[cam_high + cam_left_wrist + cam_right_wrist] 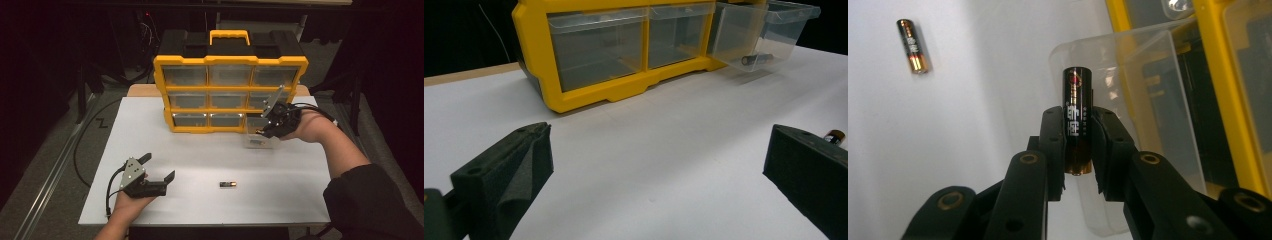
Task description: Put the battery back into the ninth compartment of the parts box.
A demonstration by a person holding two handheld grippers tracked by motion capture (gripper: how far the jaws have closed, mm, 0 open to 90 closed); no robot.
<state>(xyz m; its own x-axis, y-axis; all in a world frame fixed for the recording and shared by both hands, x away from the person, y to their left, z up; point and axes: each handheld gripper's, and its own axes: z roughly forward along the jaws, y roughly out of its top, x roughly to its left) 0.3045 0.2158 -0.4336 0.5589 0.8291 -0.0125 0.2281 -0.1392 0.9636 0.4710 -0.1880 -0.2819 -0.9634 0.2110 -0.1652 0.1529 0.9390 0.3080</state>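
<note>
A yellow organizer with clear drawers stands at the back of the white table. Its bottom-right drawer is pulled out onto the table, and in the left gripper view a battery lies inside this drawer. My right gripper is shut on a black-and-gold battery, held upright over the rim of the clear drawer; from above this gripper hovers at the drawer. Another battery lies loose on the table. My left gripper rests at the front left, jaws wide open and empty.
The loose battery lies well apart from the drawer, just beyond my left gripper's right jaw. The organizer blocks the table's far side. Bare white tabletop stretches between the two grippers. The table's front edge is near the left hand.
</note>
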